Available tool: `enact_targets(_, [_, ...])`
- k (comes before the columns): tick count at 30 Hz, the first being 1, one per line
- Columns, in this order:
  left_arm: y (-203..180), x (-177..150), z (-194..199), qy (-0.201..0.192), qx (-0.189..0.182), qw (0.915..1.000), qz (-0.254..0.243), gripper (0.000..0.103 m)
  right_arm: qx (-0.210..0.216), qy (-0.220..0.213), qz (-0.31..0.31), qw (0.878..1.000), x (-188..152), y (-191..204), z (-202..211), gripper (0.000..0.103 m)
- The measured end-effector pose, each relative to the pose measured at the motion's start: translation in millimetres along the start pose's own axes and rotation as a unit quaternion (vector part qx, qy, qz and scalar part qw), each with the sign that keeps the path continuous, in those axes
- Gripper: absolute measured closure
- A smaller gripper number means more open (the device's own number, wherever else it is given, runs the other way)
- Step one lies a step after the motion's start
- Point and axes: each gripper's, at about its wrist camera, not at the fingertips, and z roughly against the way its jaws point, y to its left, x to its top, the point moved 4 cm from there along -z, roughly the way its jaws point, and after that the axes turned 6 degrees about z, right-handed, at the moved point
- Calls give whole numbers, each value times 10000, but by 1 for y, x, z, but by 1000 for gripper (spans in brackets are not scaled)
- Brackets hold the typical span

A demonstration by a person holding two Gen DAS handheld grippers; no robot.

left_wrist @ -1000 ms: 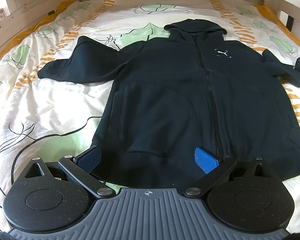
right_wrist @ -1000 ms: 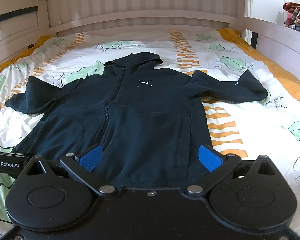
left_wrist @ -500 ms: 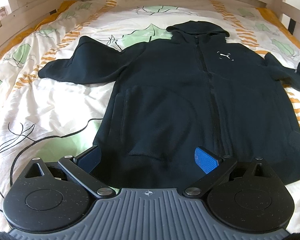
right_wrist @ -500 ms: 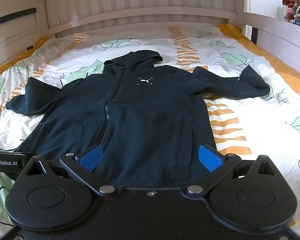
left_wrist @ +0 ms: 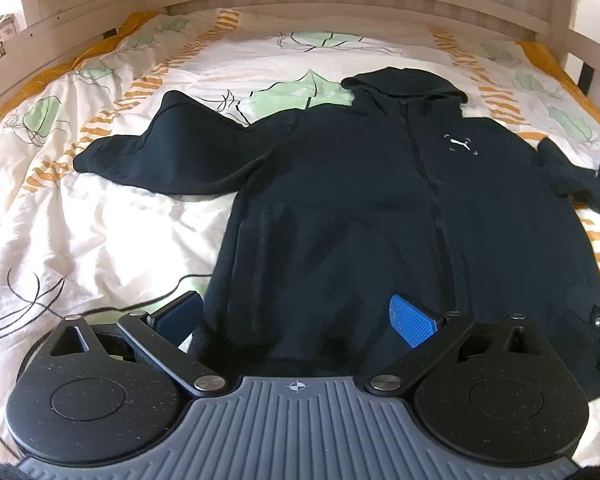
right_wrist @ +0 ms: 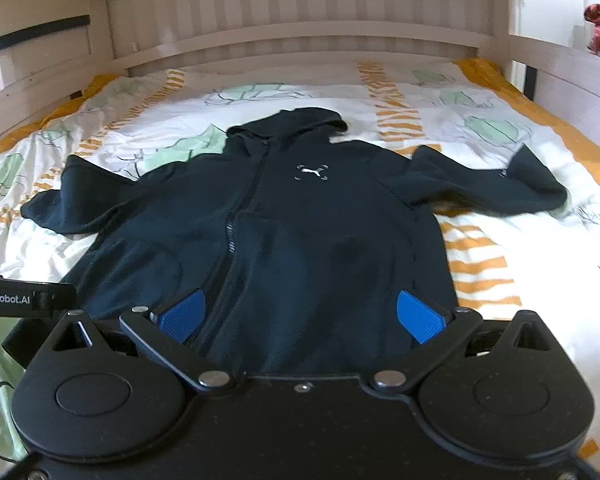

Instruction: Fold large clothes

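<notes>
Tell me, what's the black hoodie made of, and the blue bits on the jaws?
The hoodie looks like soft, matte fleece or cotton knit: it sags and creases, with no shine. The blue pads look like ridged rubber or plastic, going by their fine grid texture; which one is unclear.

One black hoodie (left_wrist: 360,216) — two sleeves, one hood — one patterned bedsheet (left_wrist: 100,220), two tongs.

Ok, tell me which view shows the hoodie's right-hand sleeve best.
The right wrist view: the sleeve lies whole, shoulder to cuff, on the bedspread. The left wrist view squeezes it against the picture's edge, its end cut off.
</notes>
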Motion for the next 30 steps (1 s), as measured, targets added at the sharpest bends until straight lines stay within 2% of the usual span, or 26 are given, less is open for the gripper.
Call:
enact_targets(6, [20, 18, -15, -61, -345, 9989, 297, 2, 116, 39, 142, 9998, 10, 7, -20, 2])
enact_targets(9, [35, 29, -26, -61, -699, 9954, 652, 2, 219, 85, 220, 9995, 16, 11, -34, 11])
enact_targets(12, [50, 39, -40, 8, -927, 9907, 995, 2, 288, 160, 219, 9992, 22, 13, -51, 14])
enact_targets(14, [59, 47, -51, 4, -841, 9910, 1044, 2, 330, 184, 258, 9990, 26, 14, -62, 19])
enact_targets(16, [65, 53, -60, -21, -715, 9927, 970, 2, 402, 218, 325, 9984, 30, 17, -73, 32])
enact_targets(19, [78, 66, -76, -12, -638, 9933, 966, 2, 480, 236, 447, 9976, 38, 23, -88, 39])
enact_targets(26, [131, 100, -115, -72, -305, 9905, 1341, 2, 725, 58, 764, 9944, 55, 46, -115, 40])
enact_targets(30, [166, 115, -141, -75, -43, 9863, 1650, 2, 829, 129, 836, 9930, 60, 61, -132, 40])
